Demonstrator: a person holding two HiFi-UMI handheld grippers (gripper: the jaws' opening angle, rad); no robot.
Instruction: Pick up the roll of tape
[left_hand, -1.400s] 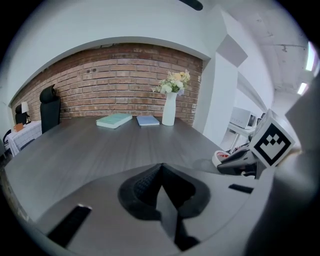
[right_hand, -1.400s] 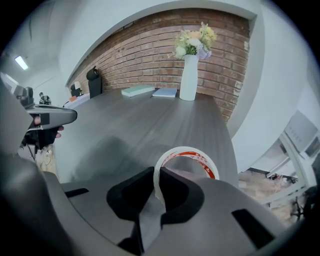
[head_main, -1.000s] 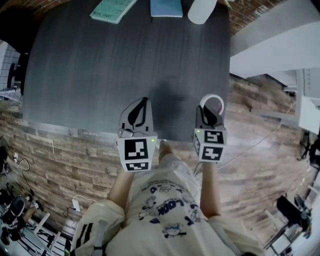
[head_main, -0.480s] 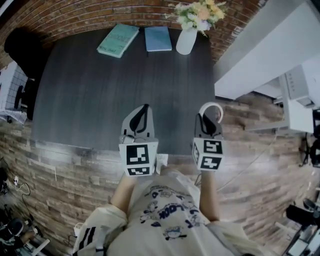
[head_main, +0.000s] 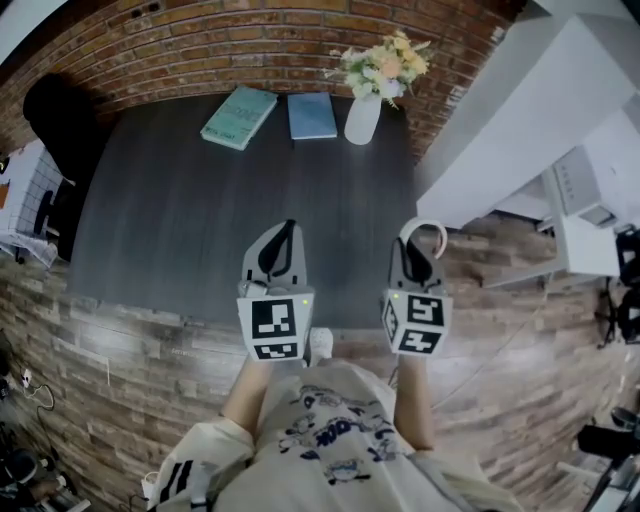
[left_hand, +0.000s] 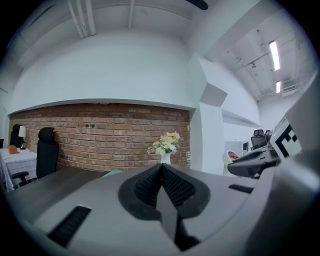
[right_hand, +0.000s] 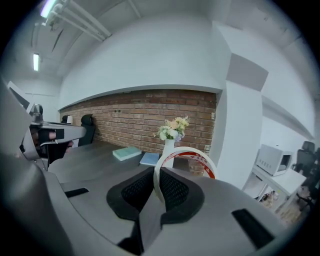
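Your right gripper (head_main: 410, 238) has the roll of tape (head_main: 431, 226) pinched by its wall. One pad sits inside the ring and the other outside, and the rest of the white ring, with its red print, stands up and out past the fingertips. The roll hangs clear of the dark table (head_main: 200, 230), above the table's near right corner, with the plank floor (head_main: 500, 330) just to its right. Your left gripper (head_main: 287, 232) is beside it on the left, jaws pressed together on nothing.

What could go wrong: the hold is on a thin strip of the ring only. If you swing or tip the wrist sharply, the roll can swivel between the pads, and any easing of the squeeze would let it drop. From where it hangs, I judge a drop could strike the table's edge and roll off to the floor. How high it is above the tabletop I can't fairly read from the head view. The far things are well apart from both grippers, so a knock there seems unlikely unless you reach far forward.

Count:
- one roll of tape
- two grippers
- one table
- two books at the far edge, a teal book (head_main: 238, 117) left of a blue book (head_main: 312, 115)
- one white vase (head_main: 362, 120) just right of them, holding one bunch of flowers (head_main: 385, 65)
- one black chair (head_main: 55, 110) at the far left
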